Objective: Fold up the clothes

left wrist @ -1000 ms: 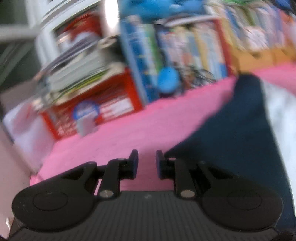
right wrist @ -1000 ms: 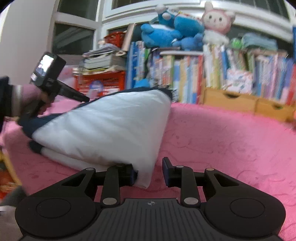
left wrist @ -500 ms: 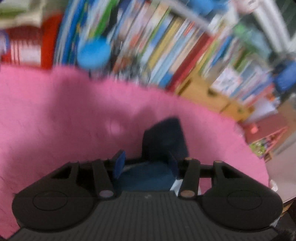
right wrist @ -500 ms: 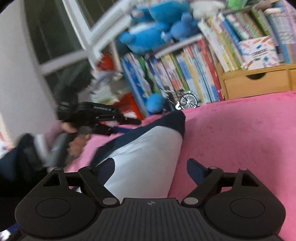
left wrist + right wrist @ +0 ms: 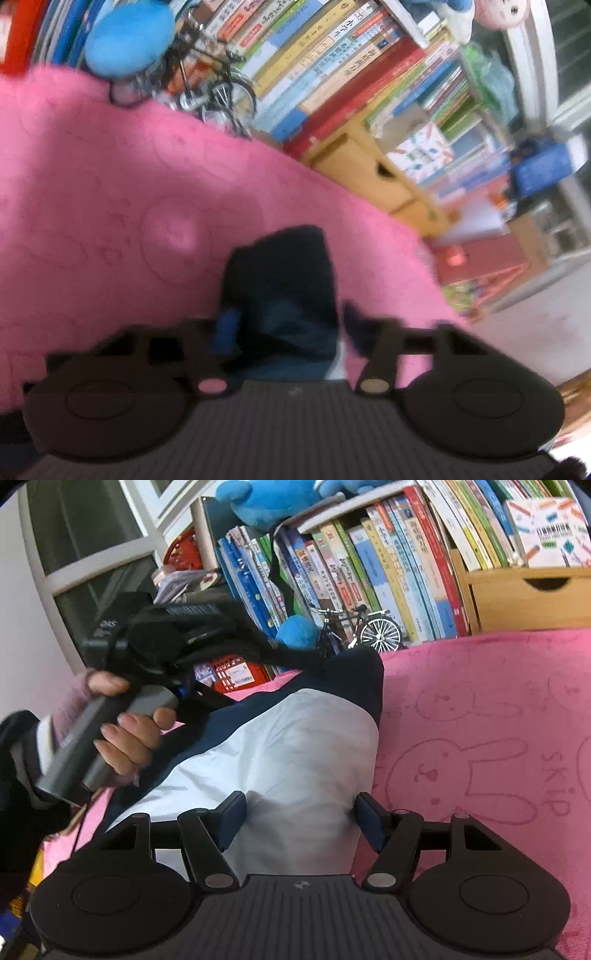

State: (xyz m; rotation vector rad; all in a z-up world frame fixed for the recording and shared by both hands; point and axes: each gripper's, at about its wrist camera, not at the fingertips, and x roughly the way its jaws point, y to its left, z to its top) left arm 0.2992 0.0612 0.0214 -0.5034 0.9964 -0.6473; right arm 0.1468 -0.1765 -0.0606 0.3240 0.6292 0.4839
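A folded white and navy garment (image 5: 295, 746) lies on the pink blanket (image 5: 480, 716). My right gripper (image 5: 299, 819) is open, its fingers on either side of the garment's white near end. My left gripper (image 5: 286, 326) is open around the garment's navy end (image 5: 284, 273), which fills the gap between its fingers. In the right wrist view the left gripper (image 5: 288, 653) reaches over the garment's far navy edge, held by a hand (image 5: 125, 731).
A row of books (image 5: 369, 568), a model bicycle (image 5: 354, 631), blue plush toys (image 5: 273, 498) and a wooden drawer box (image 5: 528, 598) stand behind the blanket. A red crate (image 5: 232, 672) sits at the left. The blanket's right edge (image 5: 436, 280) drops to the floor.
Both grippers opened wide. The left one swung right and came down over the garment's navy end. The right one moved forward, its fingers straddling the white end.
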